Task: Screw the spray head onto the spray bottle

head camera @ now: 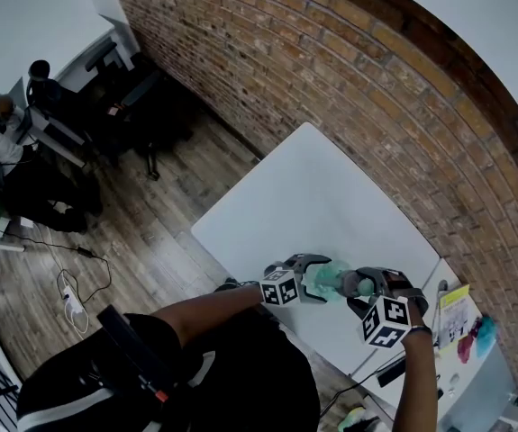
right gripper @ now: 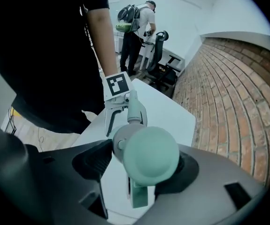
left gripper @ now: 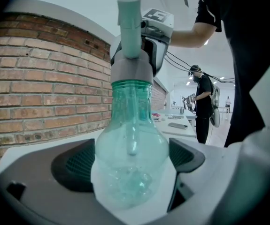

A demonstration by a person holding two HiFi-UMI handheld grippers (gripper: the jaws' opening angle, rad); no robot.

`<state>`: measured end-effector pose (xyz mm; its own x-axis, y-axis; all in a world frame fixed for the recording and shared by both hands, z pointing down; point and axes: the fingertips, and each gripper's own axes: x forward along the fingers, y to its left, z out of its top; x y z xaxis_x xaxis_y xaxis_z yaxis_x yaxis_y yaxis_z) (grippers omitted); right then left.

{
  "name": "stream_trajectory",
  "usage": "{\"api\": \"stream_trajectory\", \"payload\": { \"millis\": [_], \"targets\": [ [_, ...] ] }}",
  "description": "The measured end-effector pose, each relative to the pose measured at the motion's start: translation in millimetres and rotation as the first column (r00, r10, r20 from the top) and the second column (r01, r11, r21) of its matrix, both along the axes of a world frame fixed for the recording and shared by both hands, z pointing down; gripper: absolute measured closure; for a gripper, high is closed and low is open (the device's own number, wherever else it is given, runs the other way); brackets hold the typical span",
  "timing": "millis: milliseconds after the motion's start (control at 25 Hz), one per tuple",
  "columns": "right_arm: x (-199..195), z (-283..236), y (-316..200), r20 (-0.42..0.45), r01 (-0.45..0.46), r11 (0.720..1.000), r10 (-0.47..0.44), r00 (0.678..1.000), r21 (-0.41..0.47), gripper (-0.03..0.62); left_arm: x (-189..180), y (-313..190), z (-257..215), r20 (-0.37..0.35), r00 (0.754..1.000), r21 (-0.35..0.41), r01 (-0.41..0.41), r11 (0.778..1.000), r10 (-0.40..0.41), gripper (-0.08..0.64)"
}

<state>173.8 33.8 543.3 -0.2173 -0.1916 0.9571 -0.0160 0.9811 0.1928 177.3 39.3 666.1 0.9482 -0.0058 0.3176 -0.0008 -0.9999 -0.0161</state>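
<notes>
Above the near edge of the white table (head camera: 313, 196), left gripper (head camera: 311, 275) clamps the clear teal spray bottle (head camera: 332, 277) by its body. Spray head (head camera: 358, 283) sits on the bottle's neck, right gripper (head camera: 373, 288) closed around it.

Open tabletop (head camera: 313, 196), brick wall (head camera: 367, 70) alongside
</notes>
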Motion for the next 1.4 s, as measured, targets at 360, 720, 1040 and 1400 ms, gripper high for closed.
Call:
{"api": "stream_trajectory", "payload": {
  "millis": [360,720,1040,1400],
  "targets": [
    [0.6,0.3,1.5,0.000,0.051,0.999,-0.051,0.999,-0.018,0.318,0.2,0.8,0.8,0.003,1.000,-0.005,-0.001,1.000,0.001,0.072],
    [4.4,-39.1,-15.8,0.243,-0.453,0.867,0.494,0.835,-0.205,0.319,0.2,0.3,0.9,-0.001,1.000,-0.014,0.001,1.000,-0.001,0.072],
    [6.6,-18.6,-8.5,0.191,-0.589,0.783,0.621,0.760,-0.200,0.319,0.1,-0.6,0.8,0.000,1.000,-0.025,0.001,1.000,-0.001,0.072],
    [1.1,-9.9,-8.1,0.144,-0.519,0.846,0.533,0.834,-0.125,0.321,0.9,-0.2,1.1,0.004,1.000,-0.033,-0.001,0.999,0.001,0.071]
  ]
}}
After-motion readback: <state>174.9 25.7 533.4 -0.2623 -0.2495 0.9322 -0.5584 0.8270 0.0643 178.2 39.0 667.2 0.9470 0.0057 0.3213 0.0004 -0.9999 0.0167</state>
